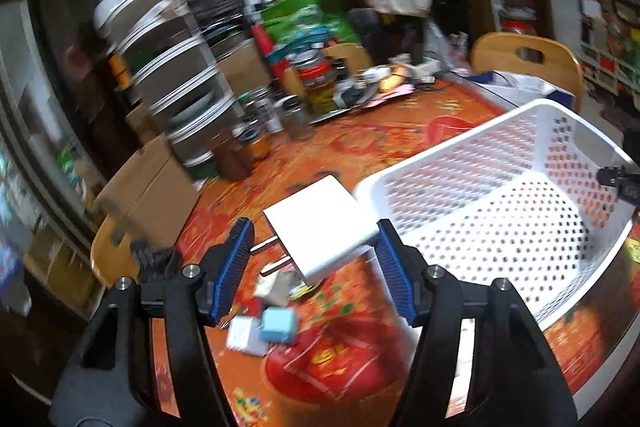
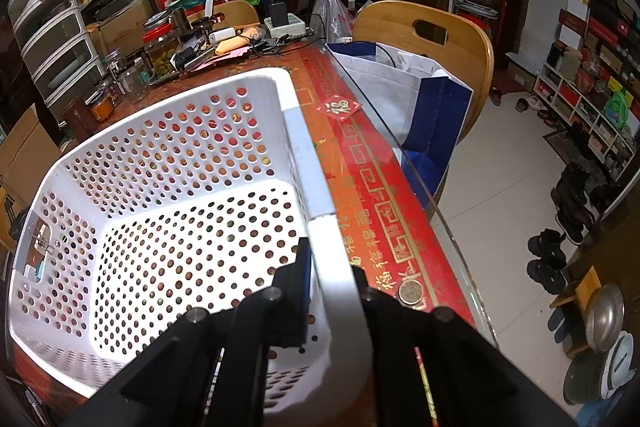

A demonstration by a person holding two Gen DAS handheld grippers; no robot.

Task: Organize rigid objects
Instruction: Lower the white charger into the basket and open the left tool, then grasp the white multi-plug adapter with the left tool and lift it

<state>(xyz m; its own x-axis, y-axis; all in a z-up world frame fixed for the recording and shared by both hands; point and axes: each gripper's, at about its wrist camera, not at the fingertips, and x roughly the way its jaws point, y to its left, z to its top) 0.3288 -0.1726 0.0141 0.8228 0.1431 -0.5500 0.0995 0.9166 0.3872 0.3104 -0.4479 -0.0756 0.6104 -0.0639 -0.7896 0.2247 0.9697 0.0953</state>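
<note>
My left gripper [image 1: 316, 251] holds a white plug adapter [image 1: 320, 225] with two metal prongs between its blue pads, above the orange table, just left of the white perforated basket [image 1: 492, 187]. One pad touches the adapter, the other side shows a gap. Small items lie below on the table: a light blue charger cube [image 1: 279, 325] and a white block [image 1: 242, 337]. My right gripper [image 2: 330, 267] is shut on the basket's right rim [image 2: 316, 187]; the basket is empty inside.
Drawers [image 1: 176, 79], jars [image 1: 248, 143] and clutter crowd the table's far side. Wooden chairs [image 2: 424, 39] stand behind, one with a blue-white bag [image 2: 408, 95]. A coin [image 2: 410, 293] lies near the glass table edge; the floor drops off to the right.
</note>
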